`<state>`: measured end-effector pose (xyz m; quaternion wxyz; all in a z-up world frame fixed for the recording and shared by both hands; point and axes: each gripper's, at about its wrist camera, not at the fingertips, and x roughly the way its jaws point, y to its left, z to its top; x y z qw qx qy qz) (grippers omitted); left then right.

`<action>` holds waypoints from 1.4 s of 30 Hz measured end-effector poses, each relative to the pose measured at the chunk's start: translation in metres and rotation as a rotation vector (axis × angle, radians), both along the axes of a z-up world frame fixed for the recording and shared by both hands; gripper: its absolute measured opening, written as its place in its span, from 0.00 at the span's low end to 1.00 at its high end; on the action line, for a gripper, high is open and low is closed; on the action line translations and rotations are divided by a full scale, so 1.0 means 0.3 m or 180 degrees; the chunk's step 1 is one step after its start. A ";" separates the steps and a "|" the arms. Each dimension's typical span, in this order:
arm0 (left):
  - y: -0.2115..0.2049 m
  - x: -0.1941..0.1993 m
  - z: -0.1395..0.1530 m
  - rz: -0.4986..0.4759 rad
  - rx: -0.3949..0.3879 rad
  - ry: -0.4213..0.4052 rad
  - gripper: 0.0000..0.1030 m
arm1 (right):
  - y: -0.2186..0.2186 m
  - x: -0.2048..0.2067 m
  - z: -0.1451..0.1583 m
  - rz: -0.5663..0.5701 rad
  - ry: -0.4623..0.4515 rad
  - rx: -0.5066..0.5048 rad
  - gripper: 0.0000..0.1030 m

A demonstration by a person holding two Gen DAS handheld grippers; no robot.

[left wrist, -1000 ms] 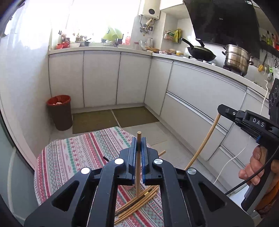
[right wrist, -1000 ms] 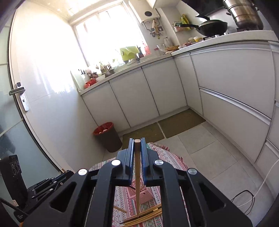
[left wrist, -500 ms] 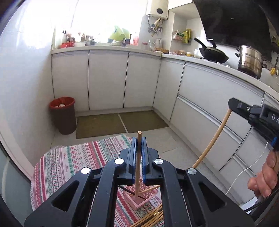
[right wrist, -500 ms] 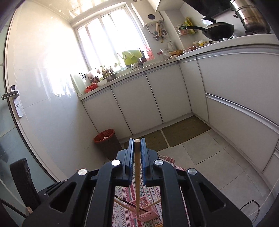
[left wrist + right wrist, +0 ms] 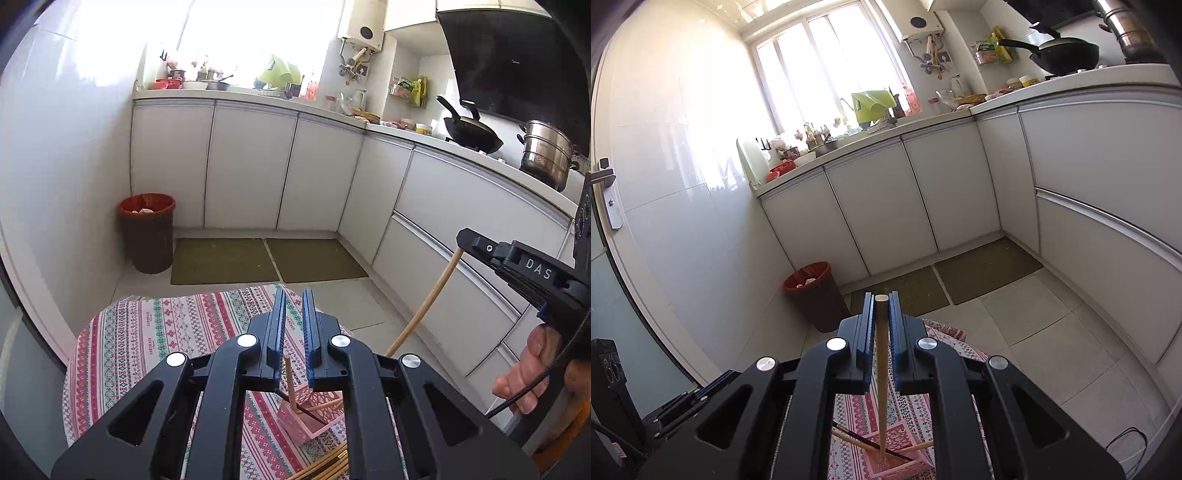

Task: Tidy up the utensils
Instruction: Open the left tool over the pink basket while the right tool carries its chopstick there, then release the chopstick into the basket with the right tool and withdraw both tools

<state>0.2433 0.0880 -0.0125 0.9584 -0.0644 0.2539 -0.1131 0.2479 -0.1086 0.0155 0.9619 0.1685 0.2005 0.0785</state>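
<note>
A pink slotted basket [image 5: 291, 428] sits on the patterned tablecloth [image 5: 147, 343], with a dark chopstick and light wooden ones leaning in it. My left gripper [image 5: 294, 295] hangs above it, its jaws opening with nothing between them. A wooden chopstick [image 5: 289, 380] stands in the basket just below them. My right gripper [image 5: 881, 301] is shut on another wooden chopstick [image 5: 882, 369], whose lower end reaches into the basket [image 5: 886, 469]. From the left wrist view the right gripper [image 5: 461, 236] comes in from the right, its chopstick [image 5: 424, 302] slanting down. Several loose chopsticks [image 5: 328, 465] lie near the table's front.
A person's hand [image 5: 524, 380] holds the right gripper's handle. A brown bin with a red liner [image 5: 147, 232] stands on the floor by the wall. White cabinets [image 5: 251, 166] ring the room; a wok [image 5: 472, 133] and a steel pot [image 5: 546, 155] sit on the counter.
The left jaws have parted and their chopstick has slid down into the pink basket. Both grippers have moved in over the basket, the right one still holding its chopstick.
</note>
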 end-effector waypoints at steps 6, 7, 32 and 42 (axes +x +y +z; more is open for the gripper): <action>0.020 -0.002 -0.024 0.0089 0.0054 0.0048 0.12 | 0.053 0.051 -0.073 0.0105 0.0016 -0.0077 0.11; 0.024 -0.009 -0.022 0.0101 0.0059 0.0040 0.13 | 0.059 0.052 -0.080 0.0121 0.0048 -0.0078 0.11; -0.104 -0.313 0.054 0.0039 0.0174 -0.0132 0.73 | -0.079 -0.371 -0.027 -0.0034 0.0028 -0.0329 0.63; -0.158 -0.371 0.016 -0.0062 0.0290 -0.0071 0.87 | -0.133 -0.468 -0.105 -0.0141 0.0144 -0.0336 0.87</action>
